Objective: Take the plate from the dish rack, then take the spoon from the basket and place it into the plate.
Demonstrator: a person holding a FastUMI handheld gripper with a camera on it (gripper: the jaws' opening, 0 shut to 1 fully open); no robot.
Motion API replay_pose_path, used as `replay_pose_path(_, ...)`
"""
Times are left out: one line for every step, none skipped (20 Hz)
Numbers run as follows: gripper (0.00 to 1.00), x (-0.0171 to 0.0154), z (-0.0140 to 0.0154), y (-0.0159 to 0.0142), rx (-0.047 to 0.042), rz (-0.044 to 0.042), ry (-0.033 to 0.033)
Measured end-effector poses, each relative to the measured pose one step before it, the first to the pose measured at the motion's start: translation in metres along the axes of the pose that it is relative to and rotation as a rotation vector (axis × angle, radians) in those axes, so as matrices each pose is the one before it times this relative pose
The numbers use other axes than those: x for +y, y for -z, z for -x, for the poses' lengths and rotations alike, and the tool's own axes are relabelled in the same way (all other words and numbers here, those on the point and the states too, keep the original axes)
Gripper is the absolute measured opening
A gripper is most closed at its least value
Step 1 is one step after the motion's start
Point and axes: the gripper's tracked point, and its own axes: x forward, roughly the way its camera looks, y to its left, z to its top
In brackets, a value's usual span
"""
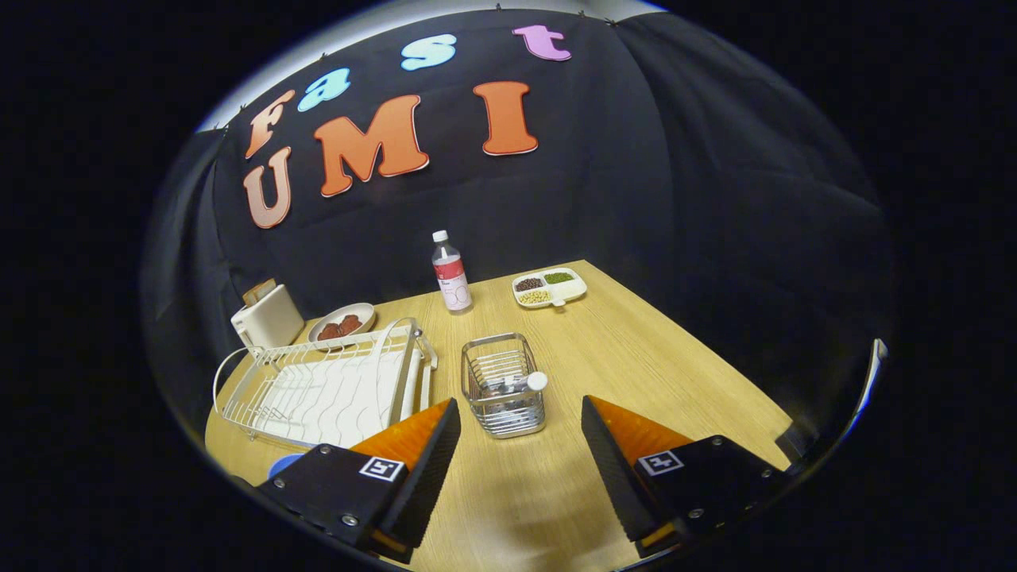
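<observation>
We see the white-handled spoon (531, 383) only by its handle end; its bowl is hidden inside the wire mesh basket (504, 385). A round blue plate (284, 464) lies mostly covered behind one finger of the wide-open hand-held gripper (520, 425).

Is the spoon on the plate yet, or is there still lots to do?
Not yet. The rack has no plate standing in it, and a blue edge by the left finger may be the plate, already out. The gripper is open, holding nothing, with the basket just ahead. The spoon still sits in it, so grabbing and placing remain.
</observation>
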Motion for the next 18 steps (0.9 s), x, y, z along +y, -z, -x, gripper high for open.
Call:
replay_pose_path(0.9, -0.00155, -0.00811, -0.00162, -0.00135, 0.01577, -0.0108)
replay_pose_path(0.88, -0.00006, -0.00897, -0.00244, -0.0087, 0.01626, -0.01281)
replay_pose_path(0.86, -0.00006, -0.00668, -0.00135, -0.0097, 0.01697, -0.01528)
replay_pose_path(0.82, 0.00003, -0.00686, -0.00157, -0.00609, 0.01588, -0.01194)
replay_pose_path(0.79, 0.00006, -0.00559, 0.00002, -0.00266, 0.01244, -0.00853)
replay_pose_path(0.72, -0.0001, -0.00437, -0.00058, -0.00484, 0.00566, -0.00814)
replay_pose_path(0.67, 0.00017, -0.004, -0.00088, -0.00503, 0.0029, -0.00368)
replay_pose_path(0.56, -0.00105, -0.00349, 0.00281, 0.00271, 0.00515, -0.00101)
replay_pose_path(0.5, -0.00036, -0.00105, 0.00261, 0.00202, 0.00413, -0.00083)
replay_pose_path(0.36, 0.0003, -0.00172, -0.00084, 0.00043, 0.0029, -0.0031)
replay_pose_path(0.29, 0.00253, 0.00209, -0.00152, -0.00139, -0.00944, -0.01822)
replay_pose_path(0.17, 0.00123, -0.00039, -0.00175, -0.0024, -0.01139, -0.00057)
replay_pose_path(0.14, -0.00053, -0.00179, -0.00176, -0.00807, 0.00496, 0.00223)
replay_pose_path(0.1, 0.00096, 0.0017, 0.00164, 0.00108, 0.00571, 0.00137)
replay_pose_path(0.07, 0.00144, 0.0028, -0.00255, -0.00743, 0.00734, 0.00074)
replay_pose_path(0.06, 0.00111, 0.0028, -0.00553, -0.01167, 0.01095, 0.00468)
replay_pose_path(0.05, 0.00203, 0.0032, -0.00603, -0.01227, 0.00728, 0.00094)
replay_pose_path(0.05, 0.00283, 0.0036, -0.00696, -0.00878, 0.00216, 0.00266)
